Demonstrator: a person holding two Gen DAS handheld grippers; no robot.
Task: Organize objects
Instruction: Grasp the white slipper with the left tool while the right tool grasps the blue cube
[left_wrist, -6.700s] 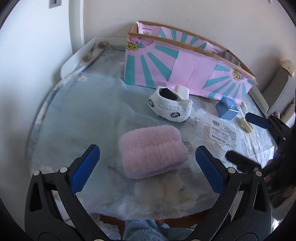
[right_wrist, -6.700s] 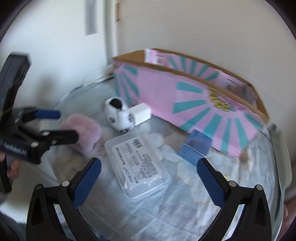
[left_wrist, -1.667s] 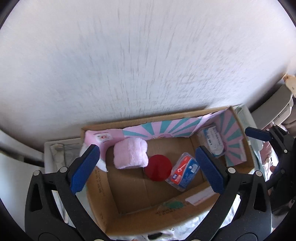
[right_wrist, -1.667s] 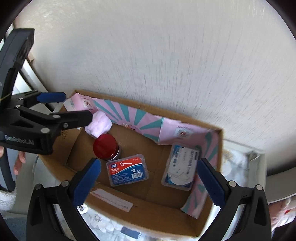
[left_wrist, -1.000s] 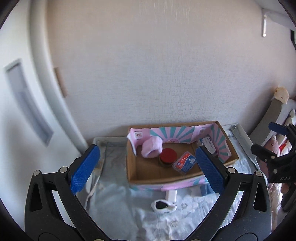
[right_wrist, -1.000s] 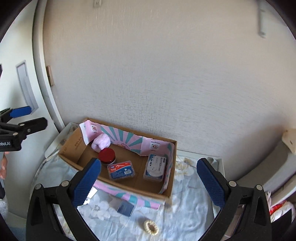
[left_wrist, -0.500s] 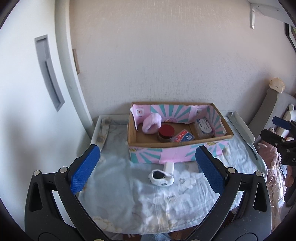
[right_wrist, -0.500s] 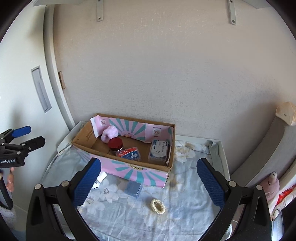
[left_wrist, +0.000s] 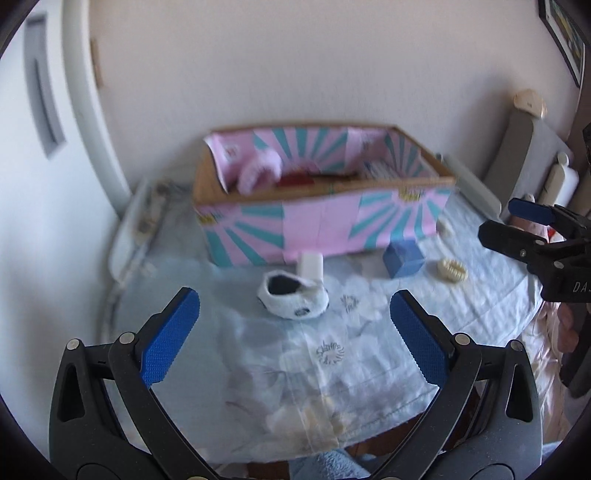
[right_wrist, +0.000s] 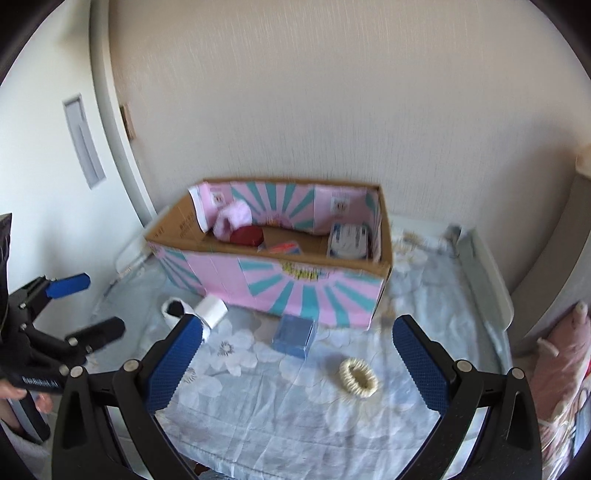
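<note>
A pink-and-teal cardboard box (left_wrist: 321, 229) (right_wrist: 280, 288) stands at the back of the table. Inside it lie a pink fluffy item (right_wrist: 232, 219), a red-lidded jar (right_wrist: 245, 235), a red-blue packet (right_wrist: 286, 248) and a clear plastic case (right_wrist: 349, 240). In front of the box lie a white spotted sock (left_wrist: 293, 297), a white block (left_wrist: 311, 265) (right_wrist: 210, 310), a blue cube (left_wrist: 403, 259) (right_wrist: 294, 336) and a cream hair tie (left_wrist: 452, 271) (right_wrist: 358, 377). My left gripper (left_wrist: 295, 343) is open above the near cloth. My right gripper (right_wrist: 295, 363) is open, above the blue cube and hair tie.
A floral light-blue cloth (left_wrist: 332, 354) covers the table, whose near edge (left_wrist: 332, 443) is close below me. A white wall (right_wrist: 332, 92) rises behind the box. A pink soft toy (right_wrist: 561, 354) and a grey cushion lie at the right.
Both grippers have come down and forward toward the table; the box and loose items look larger and nearer. Both stay open and empty.
</note>
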